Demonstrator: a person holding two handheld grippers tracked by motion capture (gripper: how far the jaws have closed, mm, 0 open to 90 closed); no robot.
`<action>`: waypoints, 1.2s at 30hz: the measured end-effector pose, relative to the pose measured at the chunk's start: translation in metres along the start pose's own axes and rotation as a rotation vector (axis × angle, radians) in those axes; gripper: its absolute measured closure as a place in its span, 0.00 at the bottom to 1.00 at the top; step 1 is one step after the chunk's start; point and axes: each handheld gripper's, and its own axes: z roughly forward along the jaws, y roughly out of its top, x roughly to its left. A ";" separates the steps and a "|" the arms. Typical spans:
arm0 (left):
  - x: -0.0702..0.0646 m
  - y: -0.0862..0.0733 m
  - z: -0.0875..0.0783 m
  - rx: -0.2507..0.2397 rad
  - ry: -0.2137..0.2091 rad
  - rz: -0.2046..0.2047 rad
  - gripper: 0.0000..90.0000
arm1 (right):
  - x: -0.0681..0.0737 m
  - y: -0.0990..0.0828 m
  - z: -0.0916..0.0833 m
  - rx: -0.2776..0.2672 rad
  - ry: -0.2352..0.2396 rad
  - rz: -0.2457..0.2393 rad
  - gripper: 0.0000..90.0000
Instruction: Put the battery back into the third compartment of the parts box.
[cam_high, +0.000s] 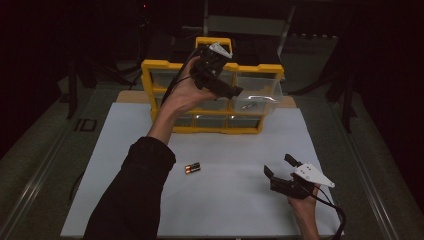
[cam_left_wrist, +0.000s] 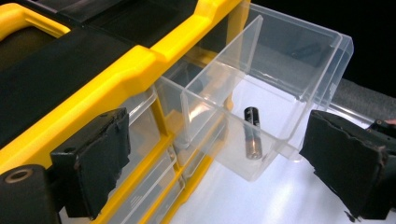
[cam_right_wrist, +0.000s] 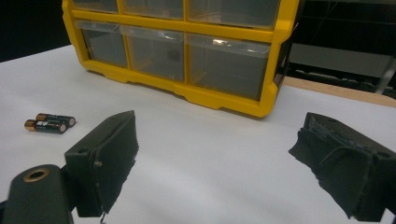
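Now my left tool (cam_high: 235, 91) is released over the pulled-out drawer (cam_left_wrist: 299, 93), AA battery (cam_left_wrist: 252, 133) inside; right tool (cam_high: 281, 167) released. Risk: withdrawing, I clip the drawer wall.

From my seat, the left gripper (cam_high: 235, 91) has its jaw tips lost against the dark cabinet (cam_high: 150, 75). Just beneath them, the battery (cam_high: 250, 105) in the pulled-out drawer (cam_high: 270, 92) is too small to read.
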 end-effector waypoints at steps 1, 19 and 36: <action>0.000 -0.001 0.000 0.004 0.000 0.006 0.10 | 0.000 0.000 0.000 0.002 -0.001 -0.001 0.13; 0.002 -0.013 -0.009 0.052 -0.002 0.045 0.10 | -0.001 0.000 0.000 0.005 -0.007 -0.002 0.13; -0.003 -0.023 -0.016 0.076 0.006 0.102 0.12 | -0.001 0.000 0.000 0.008 -0.006 -0.002 0.13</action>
